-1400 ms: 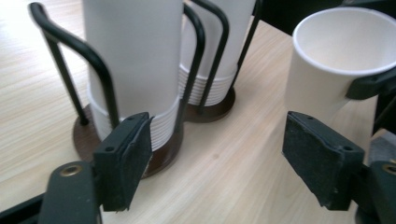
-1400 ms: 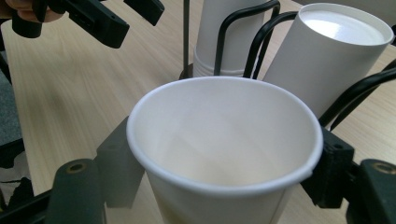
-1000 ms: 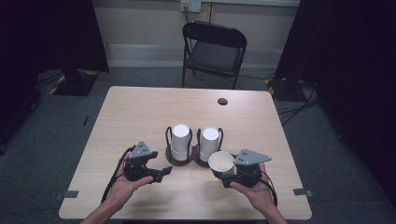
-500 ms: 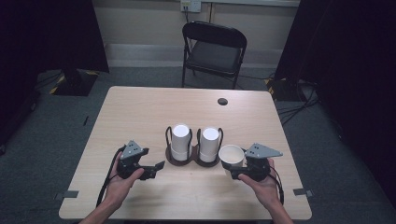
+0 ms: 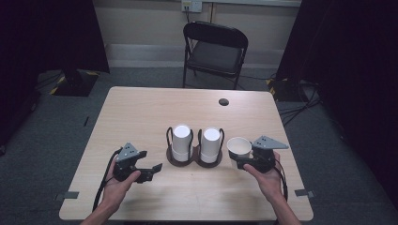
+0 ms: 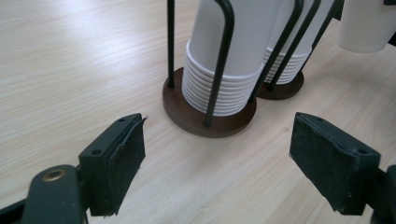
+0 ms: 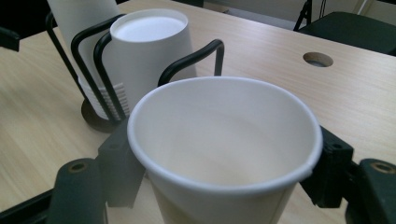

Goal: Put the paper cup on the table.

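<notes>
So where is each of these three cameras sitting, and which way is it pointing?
High view: above the person's side, looking forward and down at the table; both forearms, left tongs and right tongs show.
Left gripper view: rides the left tongs, jaws apart, facing the cup holder.
Right gripper view: rides the right tongs, which hold an upright paper cup.
All three share the stacked cups.
</notes>
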Motion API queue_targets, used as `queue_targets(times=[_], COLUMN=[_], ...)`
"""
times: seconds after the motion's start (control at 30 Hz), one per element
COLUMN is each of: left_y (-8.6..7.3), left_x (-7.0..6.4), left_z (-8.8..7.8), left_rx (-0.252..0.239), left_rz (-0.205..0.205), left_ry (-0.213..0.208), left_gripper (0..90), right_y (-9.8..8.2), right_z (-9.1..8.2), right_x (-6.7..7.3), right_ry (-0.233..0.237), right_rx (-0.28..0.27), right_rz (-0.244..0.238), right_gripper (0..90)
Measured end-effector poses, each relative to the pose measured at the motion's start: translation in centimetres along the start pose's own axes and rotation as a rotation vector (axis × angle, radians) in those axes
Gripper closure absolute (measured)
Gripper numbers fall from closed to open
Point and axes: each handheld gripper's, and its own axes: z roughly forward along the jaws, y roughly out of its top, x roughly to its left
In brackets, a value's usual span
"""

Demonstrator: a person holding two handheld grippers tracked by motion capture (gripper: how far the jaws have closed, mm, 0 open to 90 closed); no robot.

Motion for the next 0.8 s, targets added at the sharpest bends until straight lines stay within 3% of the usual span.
queue_targets(times=[0.13,0.43,0.63,0.8], left_y=[0.1,0.0,0.1,0.0], left_x=[0.2,1.0,1.0,1.0], left_z=[-0.4,-0.2,-0.2,-0.1], left_rx=[-0.01,0.0,-0.008,0.0], left_rz=[0.005,-0.018,-0.016,-0.014], left_ry=[0.015,0.016,0.013,0.013], left_gripper=[17.7,17.8,18.0,18.1], right_y=[0.6,1.6,2.1,2.3], right_z=[0.3,1.5,2.3,2.8], right_x=[-0.4,-2.9,-3.5,-3.9], right_ry=[-0.02,-0.06,-0.075,-0.105], right_rx=[-0.001,-0.008,-0.013,-0.015], right_rz=[-0.013,0.041,0.071,0.066], right_gripper=[27.1,27.5,27.5,27.6])
